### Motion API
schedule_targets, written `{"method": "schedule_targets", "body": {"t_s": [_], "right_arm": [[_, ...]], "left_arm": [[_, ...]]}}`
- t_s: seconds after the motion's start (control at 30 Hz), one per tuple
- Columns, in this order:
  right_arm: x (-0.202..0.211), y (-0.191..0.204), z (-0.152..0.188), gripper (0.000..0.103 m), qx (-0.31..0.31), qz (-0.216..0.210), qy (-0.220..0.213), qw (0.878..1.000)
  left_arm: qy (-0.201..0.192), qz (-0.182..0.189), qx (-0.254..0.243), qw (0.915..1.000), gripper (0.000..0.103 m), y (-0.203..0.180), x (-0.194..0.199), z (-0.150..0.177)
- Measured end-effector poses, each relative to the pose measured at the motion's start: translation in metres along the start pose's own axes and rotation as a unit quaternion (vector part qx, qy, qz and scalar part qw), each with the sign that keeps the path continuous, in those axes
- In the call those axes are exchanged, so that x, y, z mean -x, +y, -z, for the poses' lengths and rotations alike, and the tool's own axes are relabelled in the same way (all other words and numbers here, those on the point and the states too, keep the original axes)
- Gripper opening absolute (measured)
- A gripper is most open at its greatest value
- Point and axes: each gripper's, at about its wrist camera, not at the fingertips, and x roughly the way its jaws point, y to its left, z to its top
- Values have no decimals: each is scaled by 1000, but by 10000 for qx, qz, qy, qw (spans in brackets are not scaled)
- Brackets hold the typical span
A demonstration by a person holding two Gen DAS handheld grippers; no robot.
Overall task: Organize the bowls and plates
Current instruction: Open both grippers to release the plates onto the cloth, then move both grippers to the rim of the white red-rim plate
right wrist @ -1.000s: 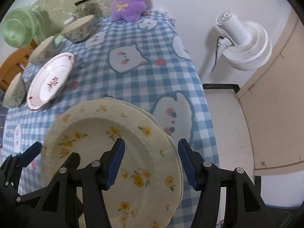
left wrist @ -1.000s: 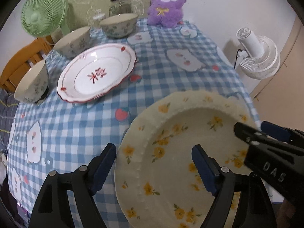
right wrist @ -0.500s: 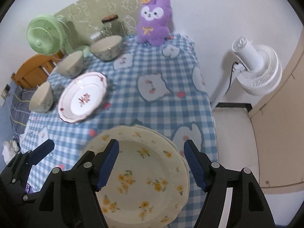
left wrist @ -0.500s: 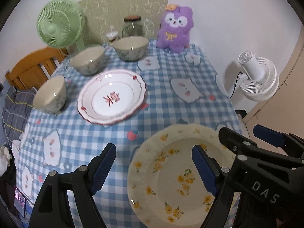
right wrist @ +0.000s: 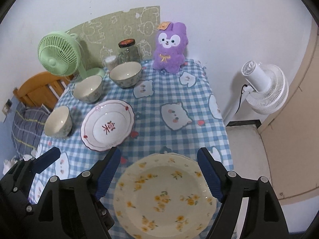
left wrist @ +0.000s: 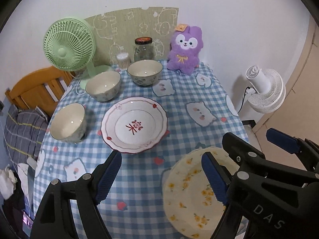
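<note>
A stack of cream plates with yellow flowers (left wrist: 189, 195) (right wrist: 165, 195) lies at the near right corner of the checked table (left wrist: 179, 91). My left gripper (left wrist: 161, 177) hangs open above the cloth just left of that stack, empty. Straight over the stack, my right gripper (right wrist: 159, 171) has its jaws opening, apart from the plates, with nothing between them. A white red-rimmed plate (left wrist: 134, 124) (right wrist: 107, 124) sits mid-table. Three pale bowls (left wrist: 67, 122) (left wrist: 103, 85) (left wrist: 145, 72) curve along the left and far side.
At the back stand a green fan (left wrist: 68, 43), a glass jar (left wrist: 144, 49), a small tub of swabs (left wrist: 123, 59) and a purple plush (left wrist: 184, 49). A white floor fan (right wrist: 263, 89) stands past the table's right edge. A wooden chair (left wrist: 37, 91) is at the left.
Both grippers have risen and drawn back from the flowered plates, so the whole table shows. The right jaws have spread wider. The plates stay on the table.
</note>
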Motion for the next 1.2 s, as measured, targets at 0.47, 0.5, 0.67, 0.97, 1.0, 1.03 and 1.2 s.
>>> {"method": "schedule_targets", "body": {"t_s": [0.47,0.5,0.67,0.97,1.0,1.03,1.2], "right_arm": [[-11,44,-20,83,-150,214,-34,9997],[-14,47,-21,83,-143,228,-25,9996],[-30,59,-26,83,-153,254,-49,9995],[-71,68,-35,83,-169,196,56,9996],[-76,68,-35,83,-184,205,47,9996],[-80,69,-36,83,-183,201,32,9996],[-105,75,-41,82,-88,179,47,9998]], "left_arm": [[9,181,-20,9998,84,46,-8,-18],[12,172,-12,9999,84,48,-10,-19],[-36,26,-18,10000,83,60,-22,-23],[116,-57,141,9998,83,77,-58,-29],[124,-107,184,9997,83,79,-63,-29],[124,-135,220,9996,83,80,-66,-29],[197,-197,436,9987,84,92,-91,-31]]}}
